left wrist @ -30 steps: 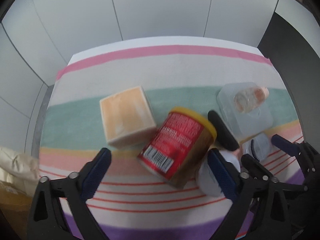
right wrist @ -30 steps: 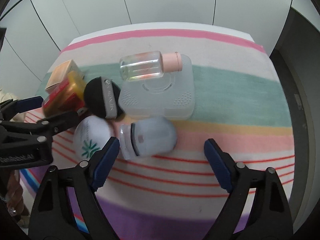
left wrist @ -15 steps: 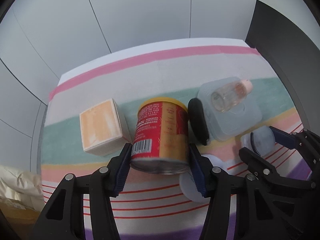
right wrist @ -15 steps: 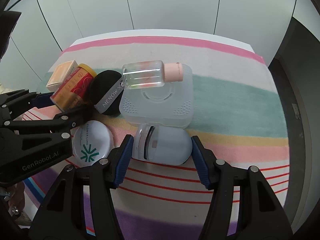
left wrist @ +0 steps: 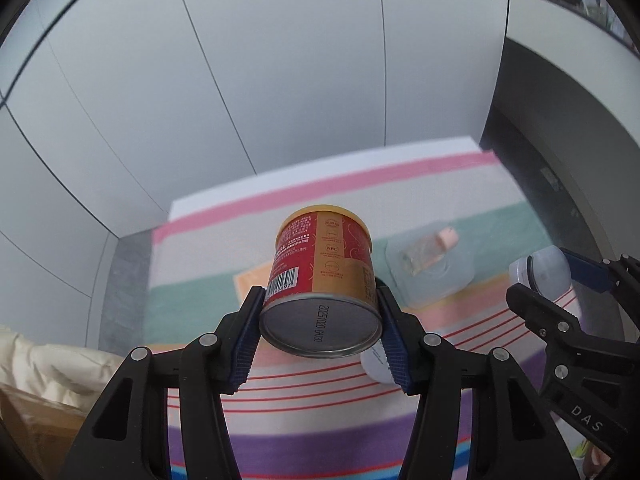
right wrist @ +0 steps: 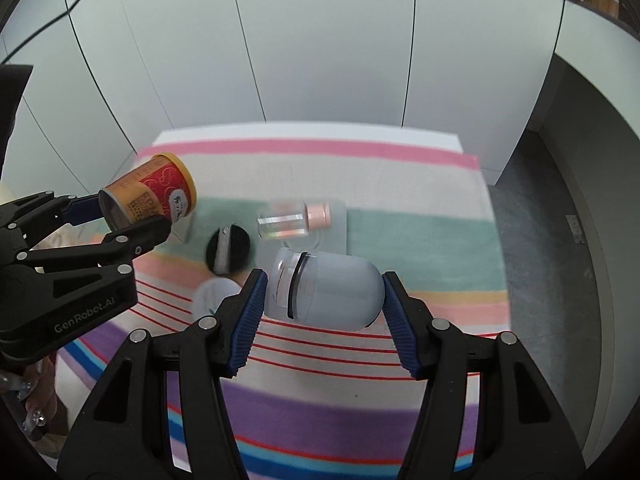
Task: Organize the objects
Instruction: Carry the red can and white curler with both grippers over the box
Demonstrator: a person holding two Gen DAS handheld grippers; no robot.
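My left gripper [left wrist: 320, 336] is shut on a red and gold can with a yellow lid [left wrist: 324, 272] and holds it above the striped cloth; the can also shows in the right wrist view [right wrist: 152, 196]. My right gripper [right wrist: 322, 308] is shut on a pale blue rounded case [right wrist: 324, 288] and holds it lifted; that case also shows in the left wrist view [left wrist: 540, 270]. A clear bottle with a pink cap [right wrist: 294, 222] lies on a translucent square box [right wrist: 340, 236]. A black puff [right wrist: 228, 250] and a white round compact [right wrist: 214, 298] lie on the cloth.
The striped cloth [right wrist: 400, 200] covers the table in front of white wall panels. A peach box [left wrist: 252, 282] lies behind the can. A cream cloth [left wrist: 44, 368] and a cardboard box are at the lower left. A dark floor gap runs along the table's right side.
Both grippers closed on their objects and lifted them: the left raised the can, the right raised the pale blue case off the cloth.
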